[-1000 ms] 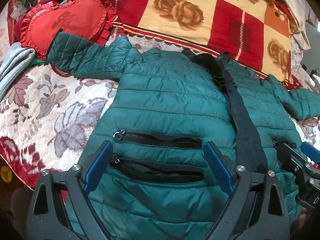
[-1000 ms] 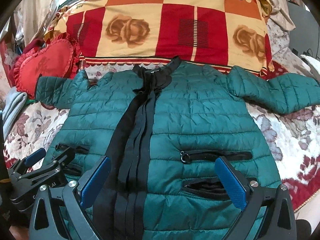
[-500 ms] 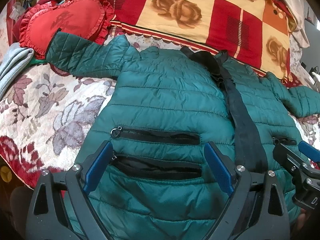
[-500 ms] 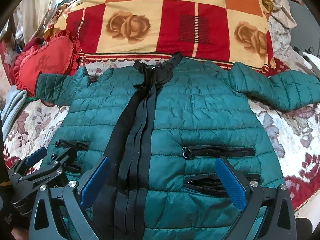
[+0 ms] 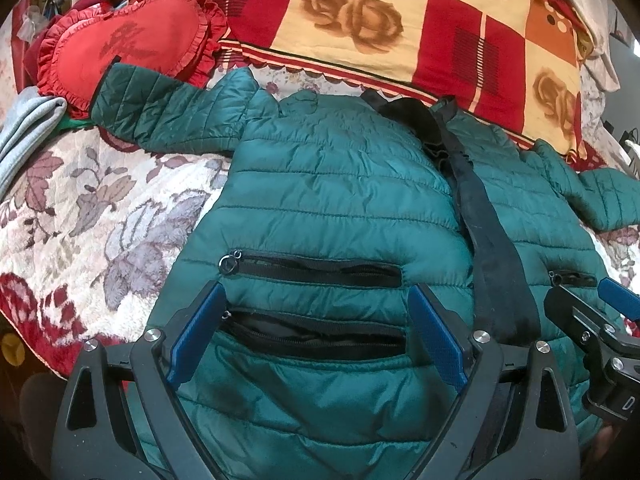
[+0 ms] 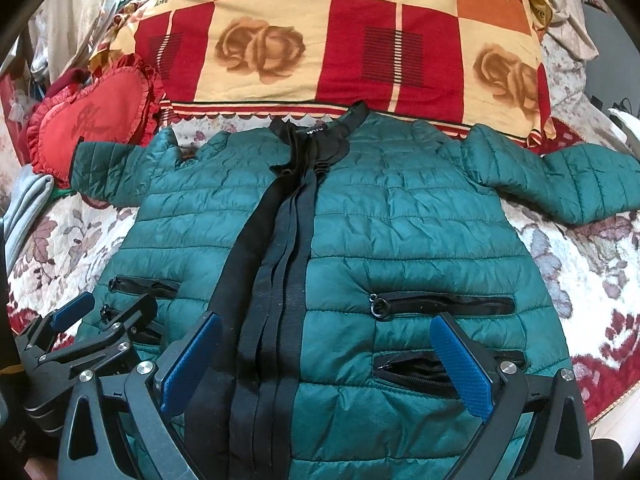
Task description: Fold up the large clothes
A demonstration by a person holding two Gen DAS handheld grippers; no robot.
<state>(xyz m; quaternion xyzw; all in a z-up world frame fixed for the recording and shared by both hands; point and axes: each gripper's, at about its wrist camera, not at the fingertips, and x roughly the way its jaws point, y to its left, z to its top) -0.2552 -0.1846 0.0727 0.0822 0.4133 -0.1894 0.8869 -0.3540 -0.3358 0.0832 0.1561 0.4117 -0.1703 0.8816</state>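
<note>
A teal quilted puffer jacket (image 5: 340, 192) (image 6: 400, 232) lies front-up and spread flat on the bed, both sleeves stretched out sideways. A black zipper placket (image 6: 276, 264) runs down its middle. My left gripper (image 5: 316, 320) hovers open above the jacket's left pockets (image 5: 316, 268), holding nothing. Over the lower right half, near the right pockets (image 6: 440, 304), my right gripper (image 6: 326, 344) is open too and empty. Each gripper shows at the edge of the other's view: the right gripper (image 5: 588, 312) and the left gripper (image 6: 104, 308).
A floral bedspread (image 5: 80, 216) covers the bed. A red and cream rose-patterned blanket (image 6: 340, 48) lies behind the collar. A red heart-shaped pillow (image 5: 132, 44) touches the left sleeve's cuff. Grey folded cloth (image 5: 24, 128) sits at the far left.
Both grippers have drifted slightly back and up, so the jacket sits a little lower in each view. Neither gripper has closed; the jacket has not moved.
</note>
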